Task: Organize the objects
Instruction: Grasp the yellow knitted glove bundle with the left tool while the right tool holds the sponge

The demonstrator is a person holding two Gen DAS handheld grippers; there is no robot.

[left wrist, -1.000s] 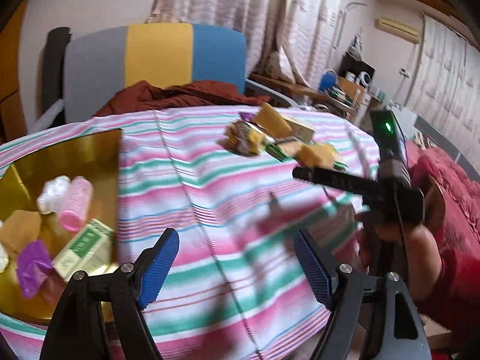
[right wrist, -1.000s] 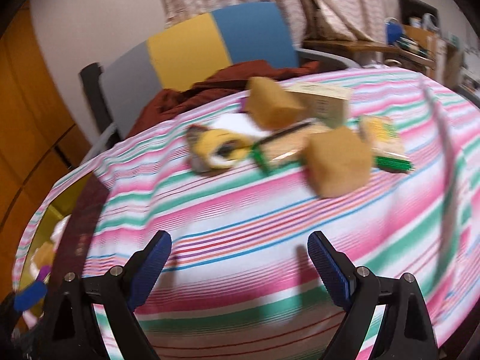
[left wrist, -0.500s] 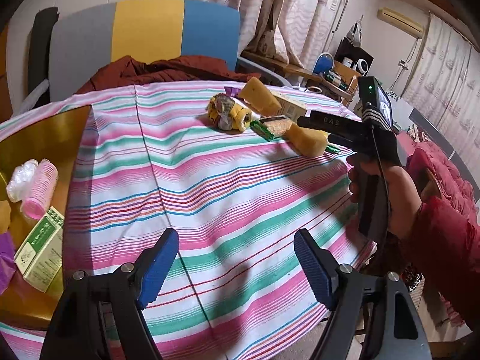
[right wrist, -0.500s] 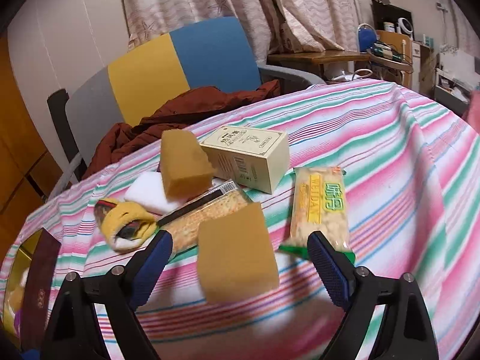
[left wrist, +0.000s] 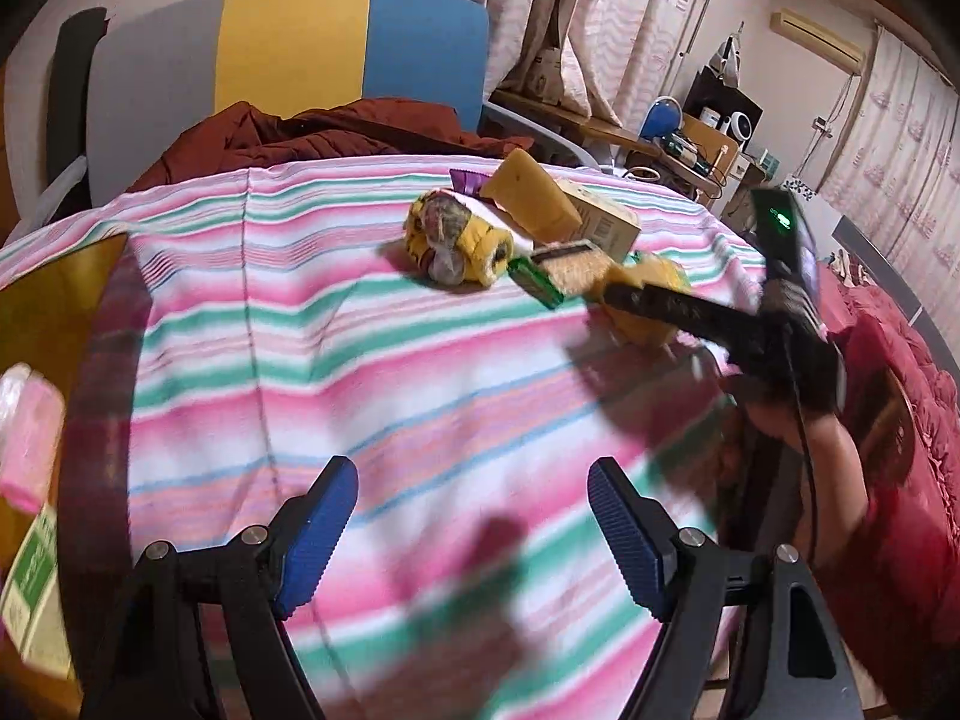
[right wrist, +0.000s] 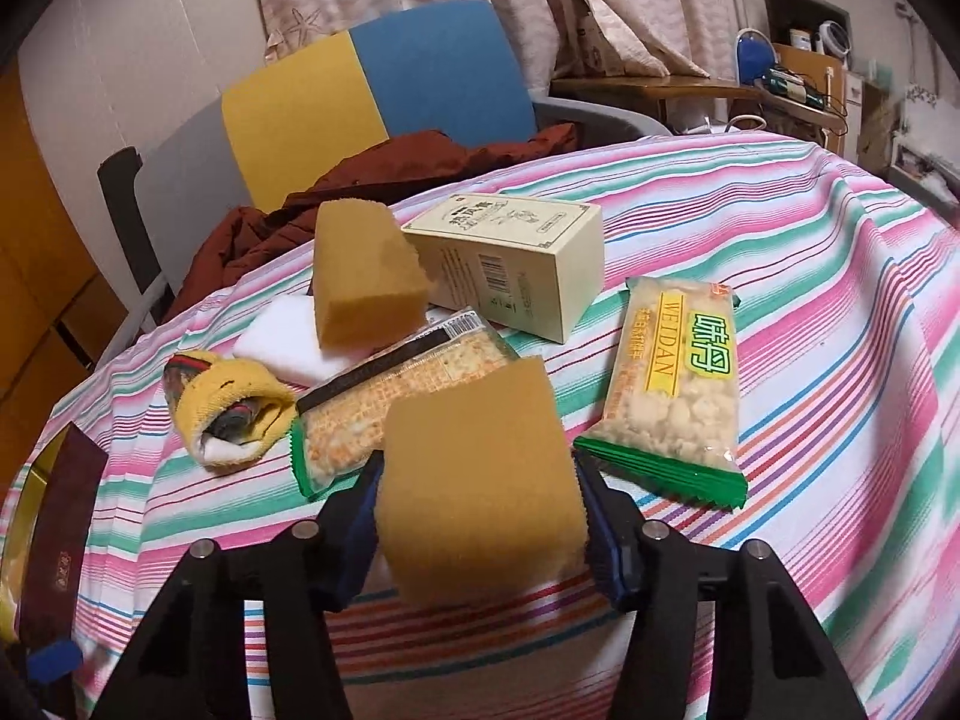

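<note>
A yellow sponge block point(right wrist: 474, 480) lies on the striped tablecloth point(right wrist: 810, 312) at the front of a small pile. My right gripper point(right wrist: 480, 516) has a blue pad against each side of it and its jaws are closing; in the left wrist view the right gripper point(left wrist: 636, 297) reaches the same sponge point(left wrist: 648, 324) from the right. Behind it lie a cracker pack point(right wrist: 396, 396), a WEIDAN snack bag point(right wrist: 672, 396), a cream box point(right wrist: 510, 258), a second sponge point(right wrist: 366, 276) and a rolled yellow cloth point(right wrist: 234, 414). My left gripper point(left wrist: 474, 510) hangs open over bare cloth, holding nothing.
A gold tray point(left wrist: 36, 300) at the table's left edge holds a pink roller point(left wrist: 27, 420) and a green box point(left wrist: 30, 576). A dark brown packet point(right wrist: 60, 534) lies near it. A grey, yellow and blue chair point(left wrist: 288, 60) with a brown garment stands behind the table.
My right gripper came forward onto the front sponge and its jaws narrowed around it. My left gripper moved right, toward the pile; the gold tray slid to the left edge of its view.
</note>
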